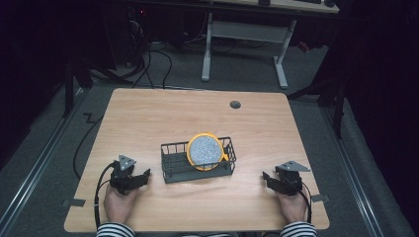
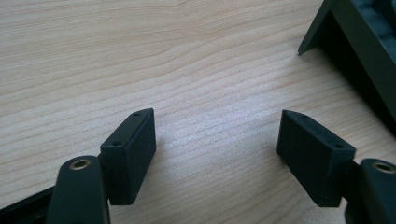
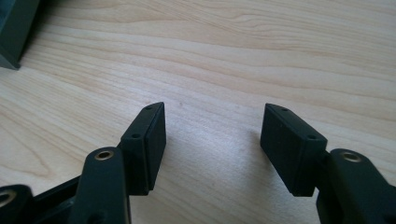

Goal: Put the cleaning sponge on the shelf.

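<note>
- The room (image 1: 44,44) was dark around the work area, with grey floor, loose cables and the white legs of a second desk (image 1: 244,49) behind the table
- The table (image 1: 148,113) was pale wood with a small dark grommet (image 1: 235,104) near its far edge; most of its top lay bare
- A dark wire basket (image 1: 173,163) stood a little nearer than mid-table, between the two hands, and well apart from each
- A round plate (image 1: 205,150) with a yellow rim and a speckled grey face leaned tilted inside the basket, toward its right end, its top edge above the wire rim
- The left gripper (image 1: 142,178) rested low at the table's near left, jaws spread wide with nothing but wood grain between them; a corner of the basket showed at the upper right of the left gripper view
- The right gripper (image 1: 268,180) sat at the near right, jaws likewise spread and empty over bare wood
- By my reading, the plate was already set in the basket and both hands lay at rest, so the work looked finished or between steps
- Any next move would call for a reach inward to the basket, with care for the leaning plate, which might tip if the basket were jolted
</note>
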A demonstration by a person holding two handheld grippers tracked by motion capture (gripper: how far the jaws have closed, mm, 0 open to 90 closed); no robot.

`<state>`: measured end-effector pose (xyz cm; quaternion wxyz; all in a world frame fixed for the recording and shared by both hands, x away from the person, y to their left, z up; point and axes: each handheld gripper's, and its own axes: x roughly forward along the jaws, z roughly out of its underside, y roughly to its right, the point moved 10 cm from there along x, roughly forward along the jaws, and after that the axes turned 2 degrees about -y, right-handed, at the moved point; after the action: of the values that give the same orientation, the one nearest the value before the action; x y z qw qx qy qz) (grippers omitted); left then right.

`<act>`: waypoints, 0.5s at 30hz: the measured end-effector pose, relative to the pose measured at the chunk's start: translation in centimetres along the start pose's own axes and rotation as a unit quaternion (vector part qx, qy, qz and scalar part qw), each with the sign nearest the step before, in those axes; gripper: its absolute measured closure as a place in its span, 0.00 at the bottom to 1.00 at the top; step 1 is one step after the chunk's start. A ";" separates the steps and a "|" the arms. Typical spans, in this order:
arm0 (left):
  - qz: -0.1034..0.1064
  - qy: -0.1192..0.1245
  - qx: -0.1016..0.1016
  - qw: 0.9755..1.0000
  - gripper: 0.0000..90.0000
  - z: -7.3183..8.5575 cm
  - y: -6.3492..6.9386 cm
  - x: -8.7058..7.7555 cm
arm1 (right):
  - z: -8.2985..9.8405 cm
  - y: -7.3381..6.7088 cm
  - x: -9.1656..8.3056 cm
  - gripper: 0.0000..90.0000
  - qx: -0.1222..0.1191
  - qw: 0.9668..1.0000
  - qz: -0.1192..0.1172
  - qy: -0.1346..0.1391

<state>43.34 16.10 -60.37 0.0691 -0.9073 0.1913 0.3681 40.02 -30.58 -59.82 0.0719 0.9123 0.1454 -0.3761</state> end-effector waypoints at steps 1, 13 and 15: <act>0.000 0.000 0.000 1.000 0.32 0.0 0.0 0.0 | 0.0 0.0 0.0 0.45 0.003 1.000 -0.002 0.000; -0.005 0.001 -0.004 1.000 0.34 0.1 -0.1 -0.1 | 0.1 0.0 0.0 0.42 0.010 1.000 0.007 -0.002; -0.005 0.001 -0.004 1.000 0.34 0.1 -0.1 -0.1 | 0.1 0.0 0.0 0.42 0.010 1.000 0.007 -0.002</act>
<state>43.26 16.24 -60.35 0.0667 -0.9089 0.1856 0.3675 39.98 -30.59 -59.87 0.0653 0.9133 0.1351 -0.3787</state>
